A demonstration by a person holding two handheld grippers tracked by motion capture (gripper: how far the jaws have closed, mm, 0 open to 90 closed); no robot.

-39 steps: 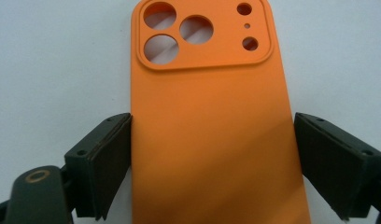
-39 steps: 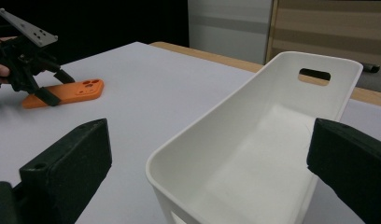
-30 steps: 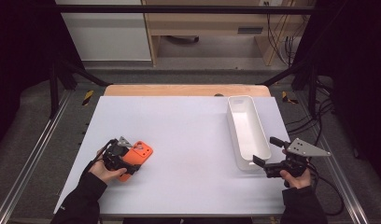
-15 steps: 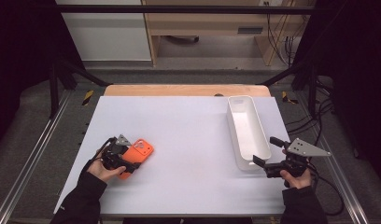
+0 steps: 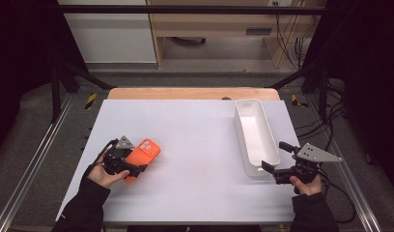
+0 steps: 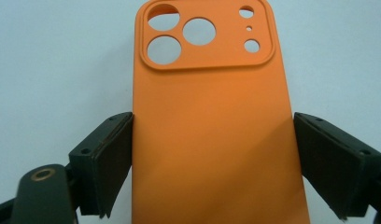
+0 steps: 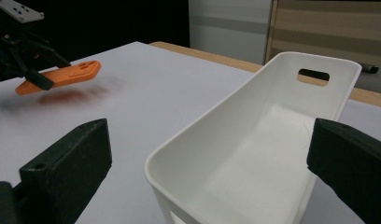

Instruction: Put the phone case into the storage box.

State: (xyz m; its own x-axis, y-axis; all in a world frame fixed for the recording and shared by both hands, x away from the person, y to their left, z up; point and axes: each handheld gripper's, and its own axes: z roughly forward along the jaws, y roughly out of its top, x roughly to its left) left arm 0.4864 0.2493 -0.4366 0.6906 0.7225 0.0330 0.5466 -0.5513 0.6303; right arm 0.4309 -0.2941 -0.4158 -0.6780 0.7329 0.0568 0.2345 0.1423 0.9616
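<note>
Lower left of the high view: left gripper [image 5: 130, 166] holds the orange phone case [image 5: 143, 153] across its long edges, raised off the white table [image 5: 195, 145], as its shadow in the right gripper view suggests. Both pads appear to touch the case sides, though contact on one side is hard to confirm. Case looks light, thin, rubbery and flexible; hold at mid-length, gently. Right gripper [image 5: 277, 164] has its jaws spread, nothing held, beside the near end of the white bin [image 5: 255, 130].
</note>
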